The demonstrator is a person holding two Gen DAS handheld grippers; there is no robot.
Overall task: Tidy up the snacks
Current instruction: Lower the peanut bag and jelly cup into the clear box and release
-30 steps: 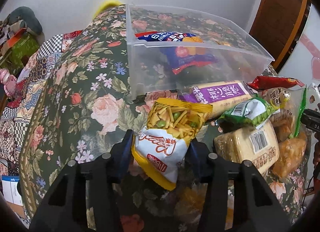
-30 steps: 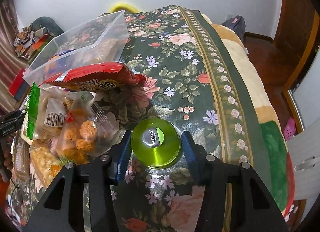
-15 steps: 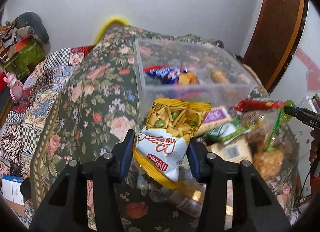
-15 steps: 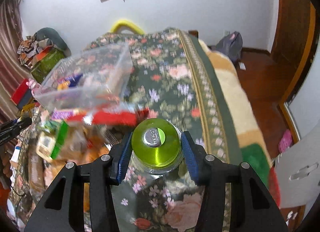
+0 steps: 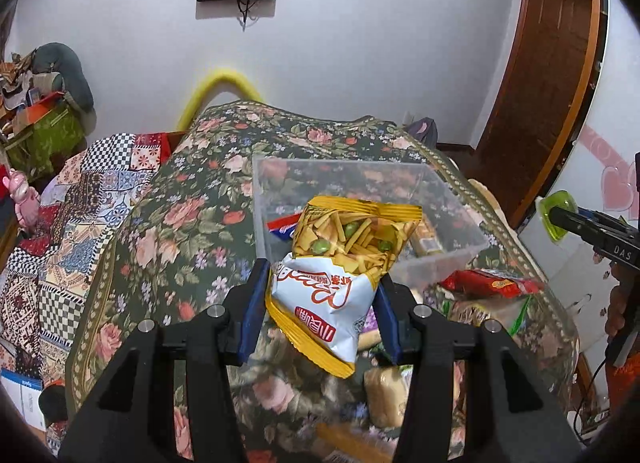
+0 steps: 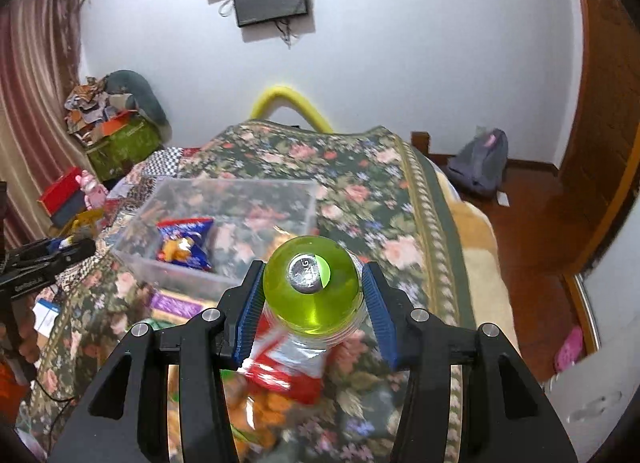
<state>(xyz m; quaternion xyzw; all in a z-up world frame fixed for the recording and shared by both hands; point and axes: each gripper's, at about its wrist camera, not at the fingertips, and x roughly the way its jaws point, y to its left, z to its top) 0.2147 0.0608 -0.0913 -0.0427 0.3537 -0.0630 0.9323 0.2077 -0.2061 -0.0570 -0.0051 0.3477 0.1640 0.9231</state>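
Note:
My left gripper (image 5: 320,305) is shut on a yellow and white snack bag (image 5: 340,275) and holds it up in front of the clear plastic bin (image 5: 452,253). My right gripper (image 6: 310,297) is shut on a green jelly cup (image 6: 314,289) and holds it above the snack pile, just right of the clear plastic bin (image 6: 180,275). That cup also shows at the right edge of the left wrist view (image 5: 554,215). A blue snack bag (image 6: 184,243) lies inside the bin.
Loose snacks lie on the floral bedspread (image 5: 168,231): a red packet (image 5: 492,283), a red packet (image 6: 288,367) under the cup, and orange puffs (image 6: 264,407). A backpack (image 6: 478,163) sits on the floor at right. Boxes (image 6: 120,143) stand at left.
Both grippers have lifted their loads well above the bed and tilted up toward the wall. The bin now sits lower and farther in both views.

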